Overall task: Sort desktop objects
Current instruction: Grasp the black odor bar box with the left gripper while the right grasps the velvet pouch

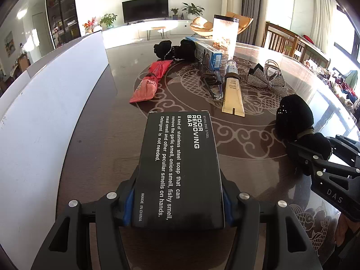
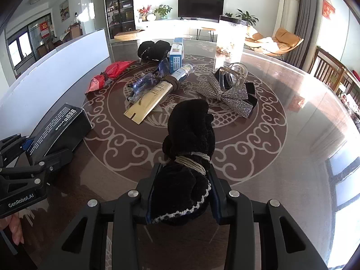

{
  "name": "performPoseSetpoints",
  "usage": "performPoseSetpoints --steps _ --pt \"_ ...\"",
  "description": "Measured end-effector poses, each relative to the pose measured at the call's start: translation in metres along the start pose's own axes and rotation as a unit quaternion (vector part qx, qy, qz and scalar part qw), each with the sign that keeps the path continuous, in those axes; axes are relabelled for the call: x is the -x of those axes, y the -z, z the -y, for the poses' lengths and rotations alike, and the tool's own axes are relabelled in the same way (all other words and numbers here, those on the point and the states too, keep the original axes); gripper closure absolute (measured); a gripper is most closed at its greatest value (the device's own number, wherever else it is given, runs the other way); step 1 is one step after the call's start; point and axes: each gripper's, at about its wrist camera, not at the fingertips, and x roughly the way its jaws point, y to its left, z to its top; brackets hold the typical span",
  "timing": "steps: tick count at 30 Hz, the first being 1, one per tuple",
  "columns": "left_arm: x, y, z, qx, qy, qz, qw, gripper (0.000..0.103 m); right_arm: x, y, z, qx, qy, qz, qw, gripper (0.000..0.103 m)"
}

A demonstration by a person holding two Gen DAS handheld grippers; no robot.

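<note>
My left gripper (image 1: 178, 204) is shut on a black box (image 1: 180, 168) printed "ODOR REMOVING BAR", held just above the dark patterned table (image 1: 247, 139). The same box (image 2: 60, 130) and left gripper (image 2: 37, 157) show at the left of the right wrist view. My right gripper (image 2: 182, 199) is shut on a black velvet hair bow (image 2: 191, 139) with a beaded trim and a cord-wrapped middle. In the left wrist view that bow (image 1: 294, 114) lies at the right, with the right gripper (image 1: 315, 157) on its near end.
Further back lie a red packet (image 1: 150, 81), glasses (image 1: 212, 82), a cream tube (image 1: 232, 92), a blue box (image 1: 207, 52), a rhinestone bow clip (image 2: 229, 90), another black hair piece (image 2: 153, 49) and a clear container (image 1: 225, 33). A white bin (image 1: 45, 103) stands at the left.
</note>
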Motion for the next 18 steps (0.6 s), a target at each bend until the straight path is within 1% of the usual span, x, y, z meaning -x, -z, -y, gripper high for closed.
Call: performPoseSetpoints --steps 3,5,7,8,9,11,12,14,16,18 --pt "0.000 0.000 0.000 0.000 0.000 0.000 1.0000 0.044 0.007 0.006 -0.010 0.007 0.018 0.002 1.000 0.064" --pt "0.000 0.000 0.000 0.000 -0.001 0.000 1.0000 0.044 0.007 0.006 -0.013 0.010 0.034 0.002 0.999 0.055" --pt "0.000 0.000 0.000 -0.001 -0.002 0.000 1.0000 0.044 0.009 0.007 -0.010 0.003 0.036 0.001 0.999 0.052" --pt "-0.001 -0.001 0.001 -0.001 -0.003 0.000 1.0000 0.044 0.008 0.006 -0.007 -0.003 0.033 -0.001 0.999 0.048" --pt "-0.001 -0.001 0.001 -0.001 -0.004 0.000 1.0000 0.043 0.007 0.007 -0.004 -0.010 0.032 -0.002 0.999 0.046" --pt "-0.002 -0.001 0.000 0.003 -0.008 -0.002 1.0000 0.039 0.005 0.006 0.003 -0.024 0.028 -0.006 0.999 0.037" --pt "-0.002 -0.001 -0.002 0.005 -0.007 -0.002 1.0000 0.038 0.004 0.007 0.006 -0.032 0.025 -0.008 0.999 0.035" --pt "-0.002 -0.001 -0.002 0.006 -0.008 -0.002 0.9999 0.037 0.004 0.007 0.009 -0.039 0.015 -0.012 0.999 0.026" --pt "-0.002 -0.001 -0.003 0.008 -0.012 -0.004 0.9999 0.034 0.003 0.007 0.003 -0.026 0.018 -0.013 0.999 0.024" --pt "-0.003 -0.001 -0.004 0.014 -0.010 -0.006 0.9998 0.026 0.004 0.008 0.001 -0.022 0.023 -0.012 0.999 0.023"
